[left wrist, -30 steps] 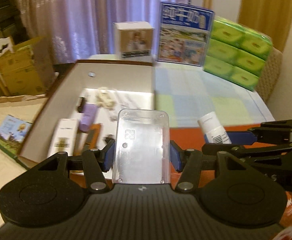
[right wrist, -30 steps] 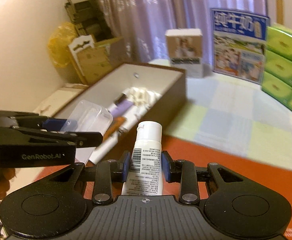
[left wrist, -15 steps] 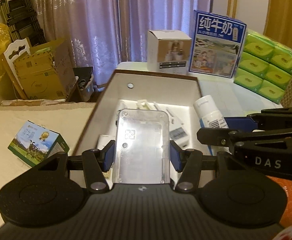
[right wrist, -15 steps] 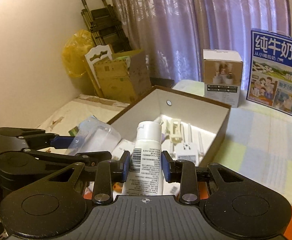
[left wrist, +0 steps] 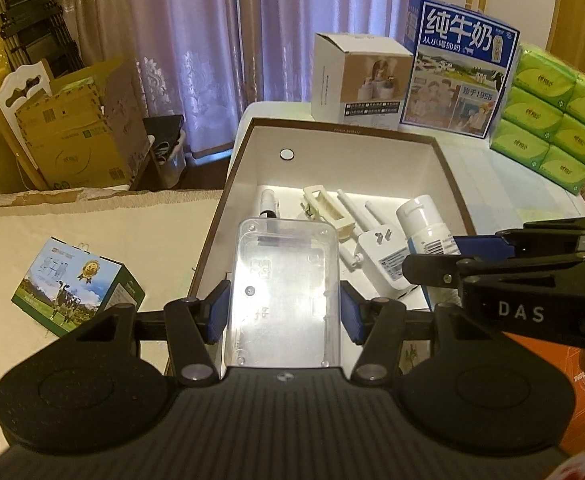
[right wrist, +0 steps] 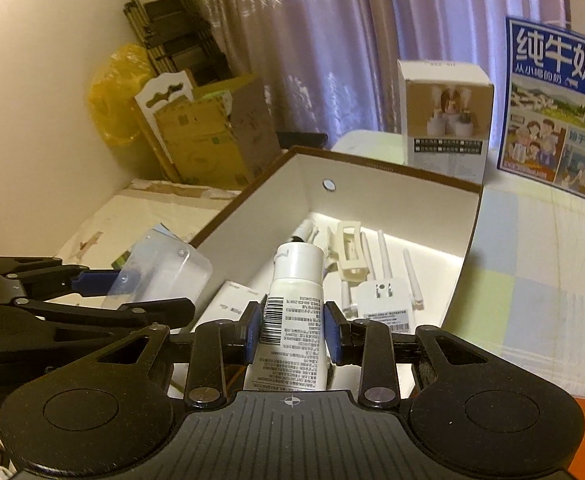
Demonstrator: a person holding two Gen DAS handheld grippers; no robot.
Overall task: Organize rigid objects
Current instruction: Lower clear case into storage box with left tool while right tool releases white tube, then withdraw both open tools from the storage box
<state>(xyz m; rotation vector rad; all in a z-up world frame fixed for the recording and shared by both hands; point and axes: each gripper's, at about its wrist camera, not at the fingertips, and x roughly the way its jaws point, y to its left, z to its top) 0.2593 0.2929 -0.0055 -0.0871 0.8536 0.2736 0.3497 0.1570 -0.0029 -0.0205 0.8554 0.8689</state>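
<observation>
Left wrist view: the camera sits just behind the left gripper (left wrist: 284, 312), looking forward and steeply down along its fingers into the open box (left wrist: 448, 168) close below. The right gripper (left wrist: 448, 256) enters from the right edge.

Right wrist view: the camera sits just behind the right gripper (right wrist: 291, 334), facing forward and down, slightly leftward across the same box (right wrist: 372, 200). The left gripper (right wrist: 144, 292) enters from the left edge.

Shared field: the 2 views overlap on the box interior, the white carton (left wrist: 356, 76) (right wrist: 444, 120), the blue milk carton (left wrist: 456, 68) (right wrist: 556, 116) and the curtain (left wrist: 220, 40) (right wrist: 332, 40) behind.
</observation>
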